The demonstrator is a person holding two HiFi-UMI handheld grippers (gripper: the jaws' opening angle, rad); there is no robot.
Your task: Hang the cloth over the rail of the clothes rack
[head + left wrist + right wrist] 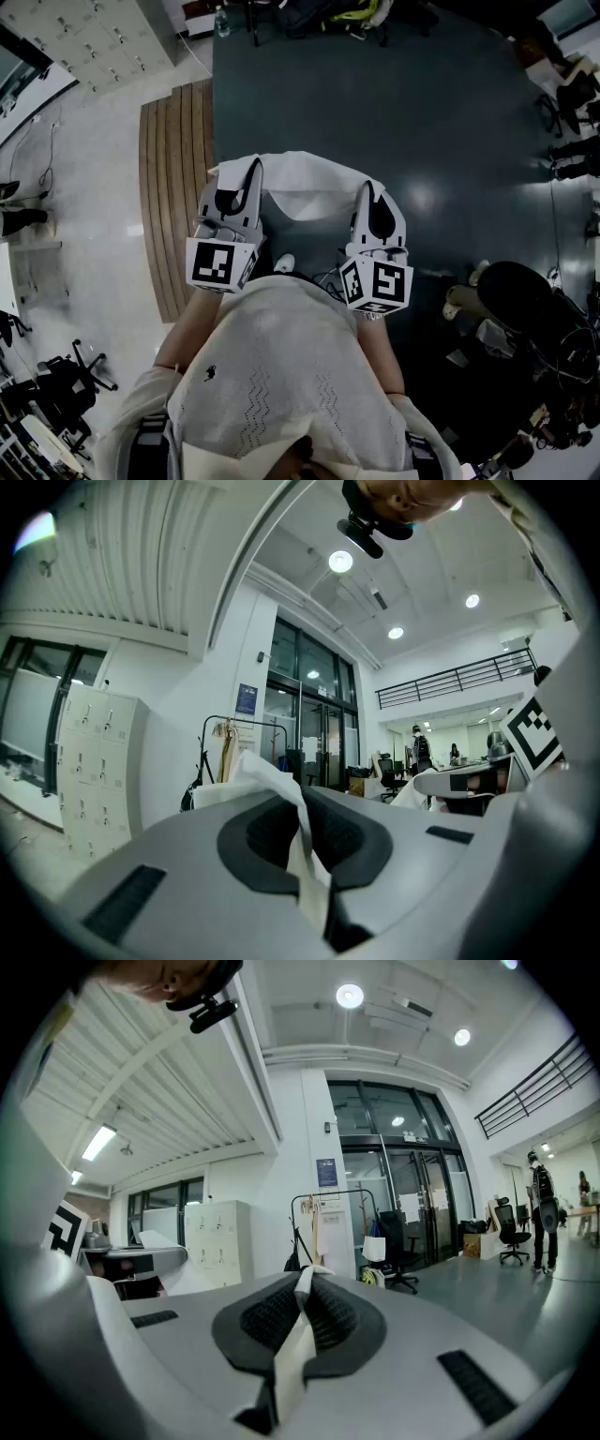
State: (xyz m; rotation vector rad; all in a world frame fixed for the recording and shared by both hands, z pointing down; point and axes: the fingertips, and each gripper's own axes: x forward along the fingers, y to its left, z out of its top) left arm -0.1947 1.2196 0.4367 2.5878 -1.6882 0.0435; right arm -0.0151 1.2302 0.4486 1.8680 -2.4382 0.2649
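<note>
The white cloth (305, 183) hangs stretched between my 2 tongs, out in front of my chest at the middle of the head view. It is above the floor and well apart from the clothes rack. My left tongs (254, 167) are clenched on 1 edge of it, with a fold pinched between the black pads. My right tongs (368, 187) grip the other edge the same way, a thin strip of cloth running through the shut jaws.

The clothes rack (327, 1227), a black frame with a top rail, stands by the white wall at the centre of the right gripper view. A blue sign (326, 1172) is fixed to the wall above it, its print too small to read. Each of my tongs carries a marker cube (222, 264) printed with black-and-white squares.

The floor (394, 103) under the cloth is dark grey-green and glossy. A strip of wooden boards (173, 187) runs at its left, with pale flooring beyond. Cream lockers (217, 1241) stand left of the rack and tall glass doors (403, 1194) right of it.
</note>
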